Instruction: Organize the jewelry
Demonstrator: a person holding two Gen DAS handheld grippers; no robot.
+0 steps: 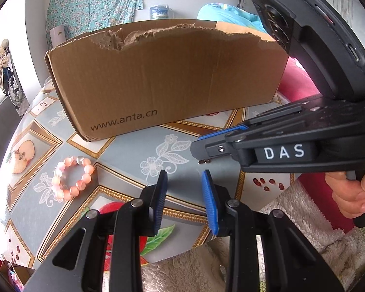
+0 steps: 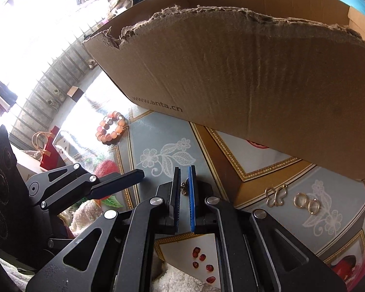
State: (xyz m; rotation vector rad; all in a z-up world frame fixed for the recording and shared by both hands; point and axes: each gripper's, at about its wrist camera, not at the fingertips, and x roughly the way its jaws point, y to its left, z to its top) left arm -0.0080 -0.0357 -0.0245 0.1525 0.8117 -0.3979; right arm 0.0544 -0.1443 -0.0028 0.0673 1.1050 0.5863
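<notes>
My right gripper point(image 2: 184, 173) is shut on a small gold charm point(image 2: 184, 188), pinched between its pads just above the tablecloth. In the left wrist view the same charm point(image 1: 204, 161) hangs under the right gripper point(image 1: 200, 154). A gold butterfly-shaped piece point(image 2: 276, 196) and two gold hoops point(image 2: 306, 202) lie on the cloth to its right. A pink bead bracelet point(image 1: 71, 177) lies to the left, near the open cardboard box point(image 1: 168, 80). My left gripper point(image 1: 183, 177) is open with nothing between its blue pads.
The torn-edged box point(image 2: 231, 73) fills the back of the patterned tablecloth point(image 1: 133, 150). A fluffy blanket point(image 1: 304, 219) lies at the table's near edge. A person's hand point(image 1: 353, 194) grips the right tool's handle. Behind the table lies red bedding point(image 1: 299, 82).
</notes>
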